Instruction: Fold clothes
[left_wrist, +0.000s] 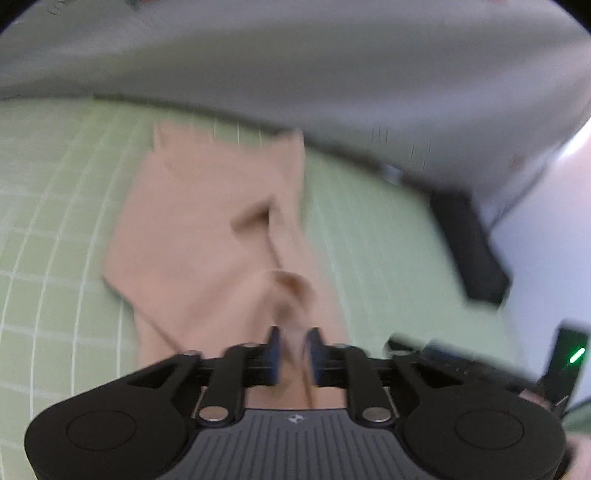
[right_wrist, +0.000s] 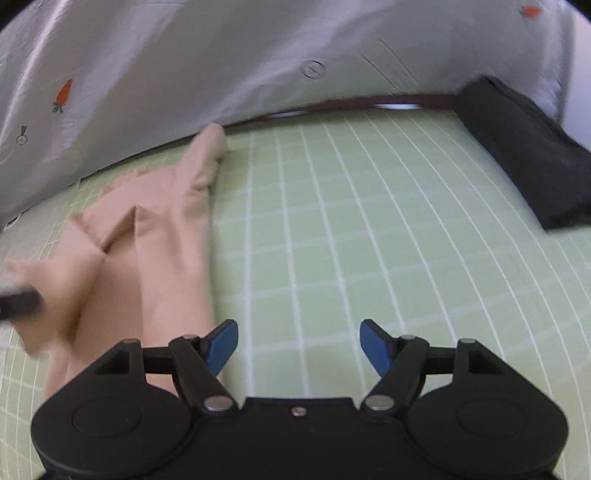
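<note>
My left gripper (left_wrist: 294, 341) pinches a fold of the tan garment (left_wrist: 207, 229) lying on the green grid mat (right_wrist: 332, 221), while my right gripper (right_wrist: 299, 338) hovers spread wide beside it.

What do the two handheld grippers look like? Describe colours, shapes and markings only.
The left gripper and right gripper are matt black, each with two round side lobes, silver pivot rivets and blue fingers. The left body is ribbed grey with a small white logo.
</note>
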